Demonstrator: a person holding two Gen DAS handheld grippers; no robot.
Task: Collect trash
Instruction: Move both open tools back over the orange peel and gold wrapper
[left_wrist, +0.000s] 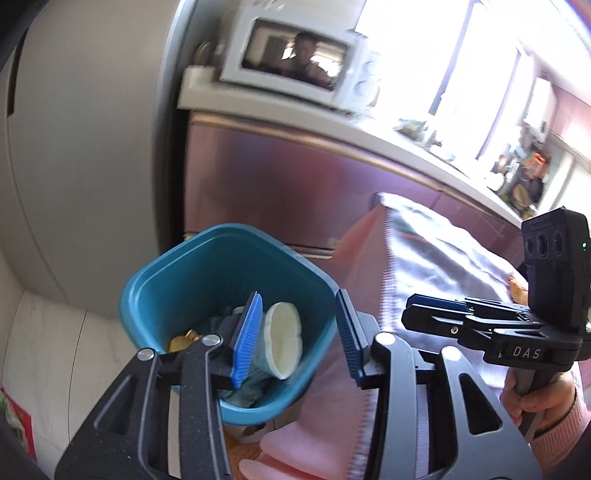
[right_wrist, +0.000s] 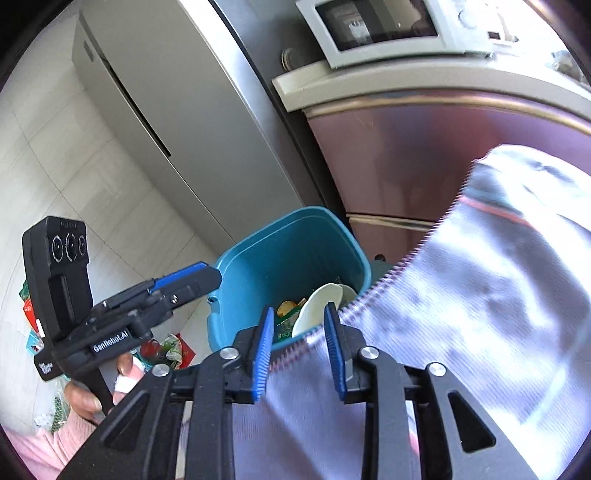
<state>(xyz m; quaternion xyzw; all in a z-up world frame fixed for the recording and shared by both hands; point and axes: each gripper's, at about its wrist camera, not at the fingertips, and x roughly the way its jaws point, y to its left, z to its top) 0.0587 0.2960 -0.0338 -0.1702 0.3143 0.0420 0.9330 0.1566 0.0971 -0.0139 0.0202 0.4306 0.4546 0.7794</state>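
Trash already sits in the teal plastic waste bin (left_wrist: 207, 273), which stands on the floor against the pink cabinet front (left_wrist: 280, 184): a crumpled white paper cup (left_wrist: 282, 341), something golden, and greenish wrappers lie at its bottom. My left gripper (left_wrist: 299, 338) hovers over the bin's mouth with its blue ribbed fingers (left_wrist: 245, 341) apart and nothing between them. My right gripper (right_wrist: 301, 349) also has its fingers (right_wrist: 264, 350) parted; the zigzag-cut edge of a large silvery foil bag (right_wrist: 480, 295) runs between them, and I cannot see either pad pressing on it, so I judge it loose rather than clamped. The bag lies just beside the bin's rim, over a pink cloth on the table (left_wrist: 251, 448). It looks light, thin and slick, likely to crackle and slide away under a shallow pinch, so I would take it well in from the serrated edge, where the foil doubles, and squeeze firmly. More bright wrappers (right_wrist: 168, 350) lie scattered on the pale tiled floor (right_wrist: 74, 177) beside the bin; they look just as flimsy and would want a flat pinch near their middles.
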